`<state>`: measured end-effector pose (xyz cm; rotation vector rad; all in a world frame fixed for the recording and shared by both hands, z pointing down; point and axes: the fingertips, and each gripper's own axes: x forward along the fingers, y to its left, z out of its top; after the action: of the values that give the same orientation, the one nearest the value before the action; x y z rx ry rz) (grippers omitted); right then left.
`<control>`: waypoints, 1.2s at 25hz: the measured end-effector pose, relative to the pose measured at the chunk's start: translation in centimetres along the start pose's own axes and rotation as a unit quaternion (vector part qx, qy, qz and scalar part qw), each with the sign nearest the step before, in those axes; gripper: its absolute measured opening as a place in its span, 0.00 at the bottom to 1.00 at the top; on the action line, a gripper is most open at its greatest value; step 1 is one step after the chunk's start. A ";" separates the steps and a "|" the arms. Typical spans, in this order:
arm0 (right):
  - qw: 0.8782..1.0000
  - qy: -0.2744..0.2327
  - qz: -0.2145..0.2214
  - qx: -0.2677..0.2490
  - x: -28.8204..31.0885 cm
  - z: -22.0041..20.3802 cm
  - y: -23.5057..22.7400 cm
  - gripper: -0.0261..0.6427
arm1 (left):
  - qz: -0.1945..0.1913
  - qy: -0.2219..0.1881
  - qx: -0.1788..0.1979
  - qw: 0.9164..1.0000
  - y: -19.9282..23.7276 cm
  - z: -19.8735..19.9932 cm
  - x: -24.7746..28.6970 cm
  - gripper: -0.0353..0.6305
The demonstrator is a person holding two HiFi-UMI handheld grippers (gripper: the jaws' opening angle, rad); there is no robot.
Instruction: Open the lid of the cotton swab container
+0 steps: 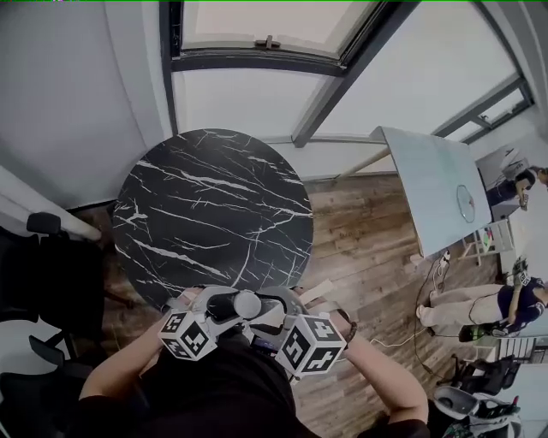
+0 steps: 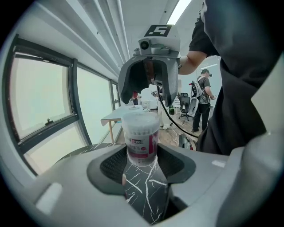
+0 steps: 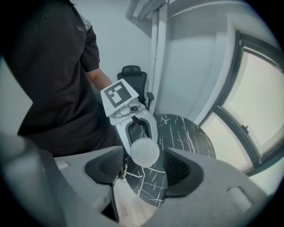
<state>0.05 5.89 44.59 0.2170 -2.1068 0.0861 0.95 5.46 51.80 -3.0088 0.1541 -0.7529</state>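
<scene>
The cotton swab container is a clear cylinder with a pink label. My left gripper is shut on its lower part, one pad against each side. It is held upright over the near edge of the round black marble table. My right gripper points steeply down at the container's pale round top. Its jaws stand wide open on either side of the top and do not touch it. In the head view the container sits between the two marker cubes, close to the person's body. Whether the lid is loose I cannot tell.
A grey desk stands to the right on the wooden floor, and people are beyond it. A black office chair is behind the left gripper. Large windows run along the far wall.
</scene>
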 end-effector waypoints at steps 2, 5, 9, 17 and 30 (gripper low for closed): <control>1.000 0.013 0.013 -0.006 0.7 0.1 0.4 0.45 | 0.002 0.002 0.001 1.000 -0.2 0.0 0.0 0.39; 0.999 0.030 0.023 -0.013 1.6 0.2 0.6 0.45 | 0.003 0.009 0.002 1.000 -0.3 -0.2 -0.1 0.39; 0.998 0.058 0.027 -0.022 2.8 -0.3 0.8 0.45 | 0.005 0.018 -0.001 1.000 -0.5 -0.4 0.0 0.39; 0.996 0.081 0.012 -0.041 3.7 -0.9 0.2 0.45 | 0.001 0.023 -0.008 1.000 -0.9 -0.6 0.5 0.39; 0.994 0.098 0.025 -0.046 4.8 -1.4 0.3 0.42 | 0.002 0.037 -0.008 0.999 -0.6 -1.0 0.5 0.39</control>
<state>-1.23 5.87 49.42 0.0957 -1.9153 0.0390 0.91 5.99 52.97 -2.9959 0.1675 -0.8658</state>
